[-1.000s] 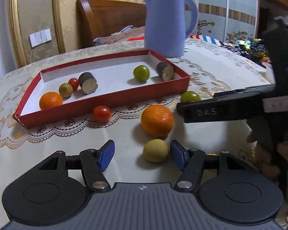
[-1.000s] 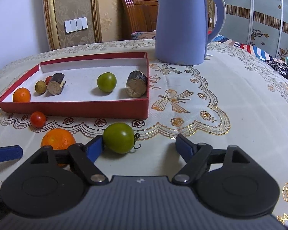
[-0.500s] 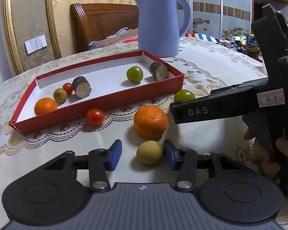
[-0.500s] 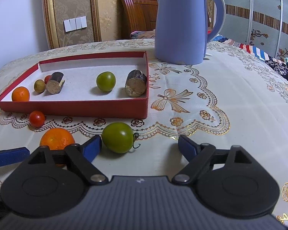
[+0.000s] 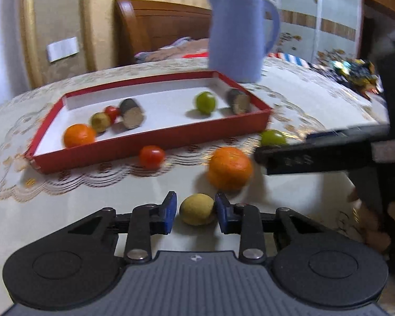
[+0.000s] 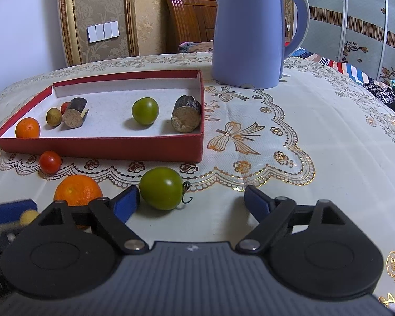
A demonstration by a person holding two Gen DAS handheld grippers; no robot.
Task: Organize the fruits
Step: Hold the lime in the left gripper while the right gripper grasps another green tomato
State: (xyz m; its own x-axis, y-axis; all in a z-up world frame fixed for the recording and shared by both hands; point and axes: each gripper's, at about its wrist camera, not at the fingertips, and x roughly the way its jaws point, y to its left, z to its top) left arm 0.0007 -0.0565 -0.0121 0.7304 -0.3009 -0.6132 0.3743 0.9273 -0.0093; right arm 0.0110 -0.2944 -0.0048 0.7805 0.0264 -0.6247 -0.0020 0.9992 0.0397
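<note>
A small yellow fruit (image 5: 197,209) lies on the tablecloth between the blue pads of my left gripper (image 5: 194,208). Its jaws are closing; the right pad touches the fruit and a thin gap shows at the left pad. My right gripper (image 6: 192,197) stands open, with a green tomato (image 6: 161,188) on the cloth just inside its left finger (image 6: 126,200). An orange (image 5: 229,168) and a red tomato (image 5: 151,156) rest on the cloth in front of the red tray (image 5: 155,144). The tray holds an orange (image 6: 27,127), a green tomato (image 6: 145,110) and several other pieces.
A tall blue kettle (image 6: 250,31) stands behind the tray's right end. Two brown cylinders (image 6: 185,117) lie in the tray. The right gripper's dark body (image 5: 329,152) reaches in from the right in the left wrist view. A bed headboard is beyond the table.
The left jaws have narrowed from wide apart to almost on the yellow fruit, and that view has shifted slightly. The right jaws widened a little; the green tomato has not moved.
</note>
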